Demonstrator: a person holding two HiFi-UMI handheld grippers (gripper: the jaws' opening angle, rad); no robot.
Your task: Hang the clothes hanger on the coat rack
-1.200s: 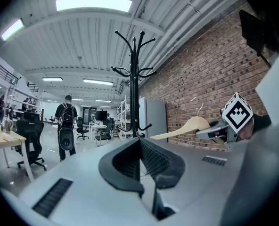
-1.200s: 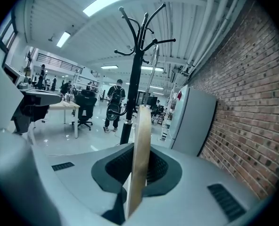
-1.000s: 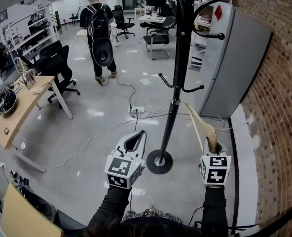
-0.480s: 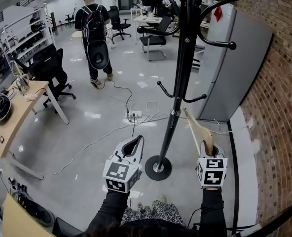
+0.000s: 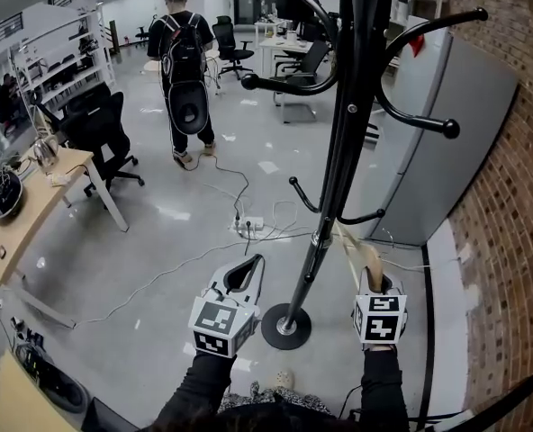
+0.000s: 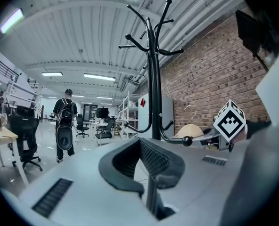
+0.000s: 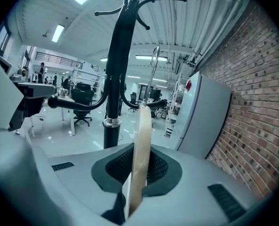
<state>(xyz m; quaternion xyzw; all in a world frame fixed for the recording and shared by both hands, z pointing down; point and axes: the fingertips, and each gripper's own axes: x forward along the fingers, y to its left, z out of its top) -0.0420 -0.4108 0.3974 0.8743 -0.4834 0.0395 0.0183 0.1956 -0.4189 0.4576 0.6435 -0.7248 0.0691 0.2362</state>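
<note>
The black coat rack (image 5: 340, 151) rises right in front of me, its round base (image 5: 286, 325) on the floor between my two grippers. A curved upper hook (image 5: 420, 115) sticks out to the right, and smaller low hooks (image 5: 356, 217) sit just above the hanger. My right gripper (image 5: 372, 275) is shut on a pale wooden clothes hanger (image 5: 351, 244), which stands edge-on between the jaws (image 7: 140, 159) with its metal hook (image 7: 153, 65) up beside the rack pole (image 7: 115, 88). My left gripper (image 5: 247, 266) is shut and empty, left of the pole (image 6: 153, 93).
A grey cabinet (image 5: 447, 151) and a brick wall (image 5: 519, 205) close off the right side. A power strip with cables (image 5: 248, 224) lies on the floor behind the rack. A desk (image 5: 23, 214) and an office chair (image 5: 100, 129) stand left; a person with a backpack (image 5: 185, 70) is farther off.
I have come closer to the rack, whose upper hooks now loom larger. My right gripper with the hanger has shifted left toward the pole. The left gripper is much as before.
</note>
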